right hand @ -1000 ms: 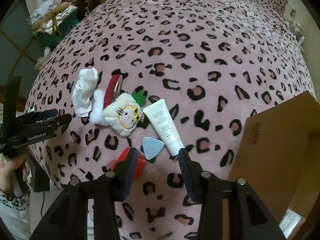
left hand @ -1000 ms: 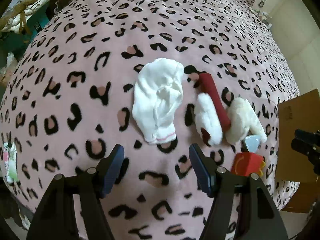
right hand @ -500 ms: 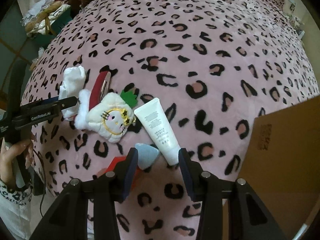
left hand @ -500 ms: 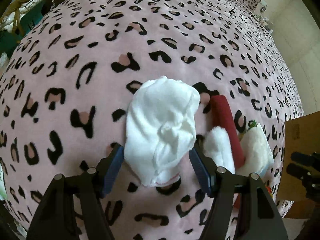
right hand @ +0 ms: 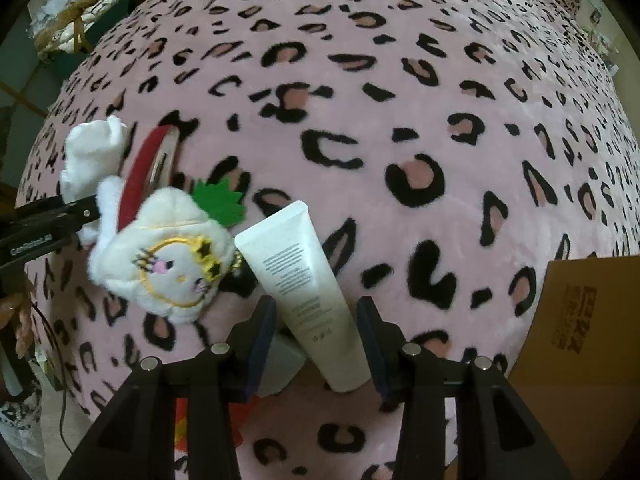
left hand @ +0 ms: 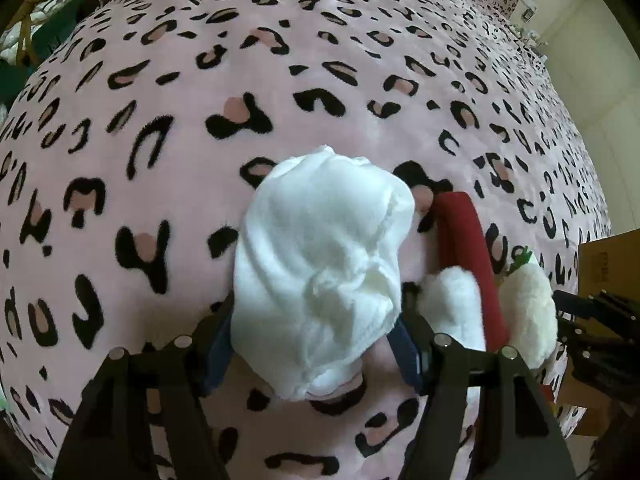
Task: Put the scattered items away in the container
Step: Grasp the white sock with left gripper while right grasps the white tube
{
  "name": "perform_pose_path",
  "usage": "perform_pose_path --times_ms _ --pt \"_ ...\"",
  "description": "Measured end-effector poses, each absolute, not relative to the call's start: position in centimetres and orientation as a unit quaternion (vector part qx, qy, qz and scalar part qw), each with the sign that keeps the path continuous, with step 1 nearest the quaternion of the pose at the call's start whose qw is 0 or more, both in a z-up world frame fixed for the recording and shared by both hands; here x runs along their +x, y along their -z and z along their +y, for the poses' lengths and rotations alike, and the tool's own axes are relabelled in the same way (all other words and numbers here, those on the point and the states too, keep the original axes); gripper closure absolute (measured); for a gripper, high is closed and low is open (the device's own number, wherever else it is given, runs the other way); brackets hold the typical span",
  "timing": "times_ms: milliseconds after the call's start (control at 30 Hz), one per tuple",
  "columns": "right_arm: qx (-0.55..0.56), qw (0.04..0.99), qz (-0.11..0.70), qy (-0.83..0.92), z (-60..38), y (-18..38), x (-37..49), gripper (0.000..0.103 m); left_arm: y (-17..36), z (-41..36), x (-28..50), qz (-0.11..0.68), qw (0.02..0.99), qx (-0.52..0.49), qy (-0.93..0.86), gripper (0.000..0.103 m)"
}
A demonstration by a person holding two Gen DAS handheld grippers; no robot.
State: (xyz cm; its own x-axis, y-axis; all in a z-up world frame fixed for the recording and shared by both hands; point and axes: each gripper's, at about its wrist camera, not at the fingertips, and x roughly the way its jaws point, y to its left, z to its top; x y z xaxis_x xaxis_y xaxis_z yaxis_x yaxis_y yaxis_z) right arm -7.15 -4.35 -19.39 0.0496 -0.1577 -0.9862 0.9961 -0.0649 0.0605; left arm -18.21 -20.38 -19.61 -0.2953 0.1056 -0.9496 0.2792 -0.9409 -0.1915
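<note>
White sock (left hand: 316, 276) sits between our spread left gripper (left hand: 316, 344); our right gripper (right hand: 316, 332), also spread, straddles the tube (right hand: 308, 296), both positioned for pinching.

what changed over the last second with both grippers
Both came down: the left gripper now has its jaws either side of the white sock, the right gripper either side of the white tube. Neither is gripped yet. Jaw openings and items on the blanket unchanged.
</note>
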Motion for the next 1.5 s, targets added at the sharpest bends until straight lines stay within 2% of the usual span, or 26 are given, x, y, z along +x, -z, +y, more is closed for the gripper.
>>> perform_pose_path --times_ms 300,633,733,900,1000,1067,1500 --pt "0.489 0.534 0.443 0.529 -5.3 21.2 -6.3 0.056 20.5 -20.2 -18.4 0.148 0.054 0.592 0.79 0.034" --pt "0.478 0.532 0.457 0.528 -5.6 22.0 -5.8 0.055 20.8 -20.1 -18.2 0.145 0.061 0.588 0.793 0.035" --pt "0.476 0.53 0.459 0.531 -5.6 21.9 -5.7 0.055 20.7 -20.3 -18.2 0.148 0.067 0.587 0.793 0.04" --pt "0.481 0.532 0.45 0.532 -5.3 21.2 -5.9 0.056 20.2 -21.3 -17.5 0.159 0.072 0.585 0.792 0.059" --pt "0.48 0.535 0.445 0.534 -5.0 20.5 -6.1 0.06 19.8 -21.8 -17.0 0.167 0.072 0.588 0.788 0.07" --pt "0.482 0.537 0.439 0.536 -4.8 20.0 -6.3 0.062 19.6 -21.9 -16.9 0.168 0.07 0.588 0.788 0.073" --pt "0.484 0.546 0.415 0.543 -4.7 18.2 -7.6 0.066 16.7 -20.6 -15.3 0.166 0.061 0.574 0.8 0.075"
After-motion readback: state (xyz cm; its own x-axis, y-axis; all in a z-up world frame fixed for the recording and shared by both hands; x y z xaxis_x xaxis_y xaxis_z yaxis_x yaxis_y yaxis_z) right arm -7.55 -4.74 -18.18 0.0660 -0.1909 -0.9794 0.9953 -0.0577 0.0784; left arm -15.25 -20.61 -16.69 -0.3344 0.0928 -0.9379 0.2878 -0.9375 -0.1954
